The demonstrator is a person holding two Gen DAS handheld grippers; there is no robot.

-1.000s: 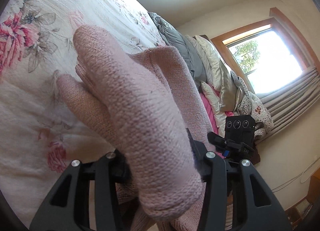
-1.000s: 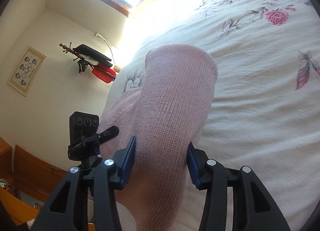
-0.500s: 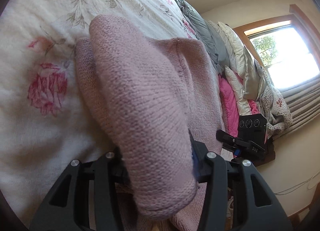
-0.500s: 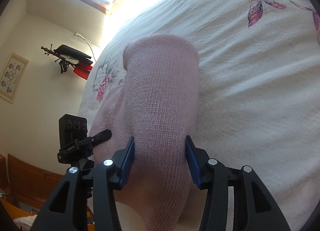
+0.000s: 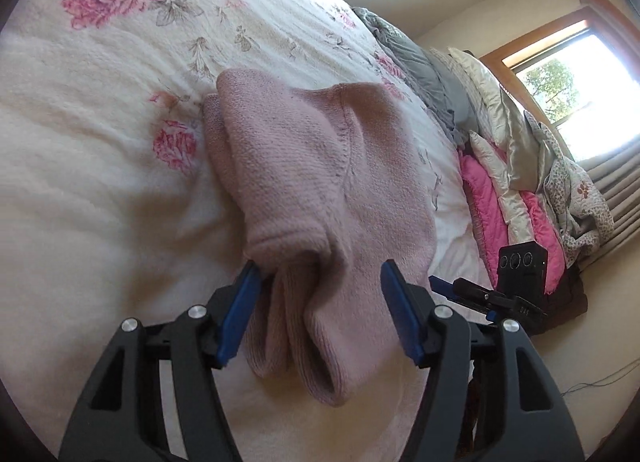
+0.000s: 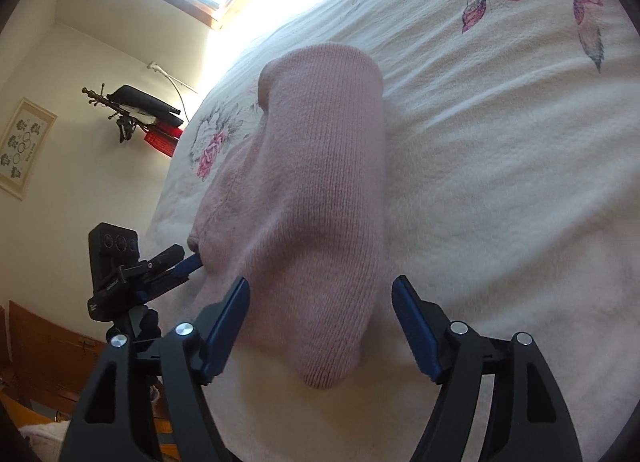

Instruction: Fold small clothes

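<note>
Lying folded on the floral bed, the pink knit garment runs lengthwise straight ahead between the spread, released jaws of both the left hand-held gripper and right hand-held gripper, equally near.

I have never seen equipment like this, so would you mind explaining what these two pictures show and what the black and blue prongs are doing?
There is no robot here: a person holds a two-finger gripper in each hand, and a wide-angle camera on each one looks forward along its fingers. One picture comes from the left gripper, the other from the right gripper. The black arms with blue pads are their fingers. Both stand open, with a pink knitted garment lying between them on a floral bedspread; neither clamps it. The garment looks folded over, and the right view shows one folded part. The boxy black device beside it is the other gripper's unit. Bedding is piled near a window.
</note>
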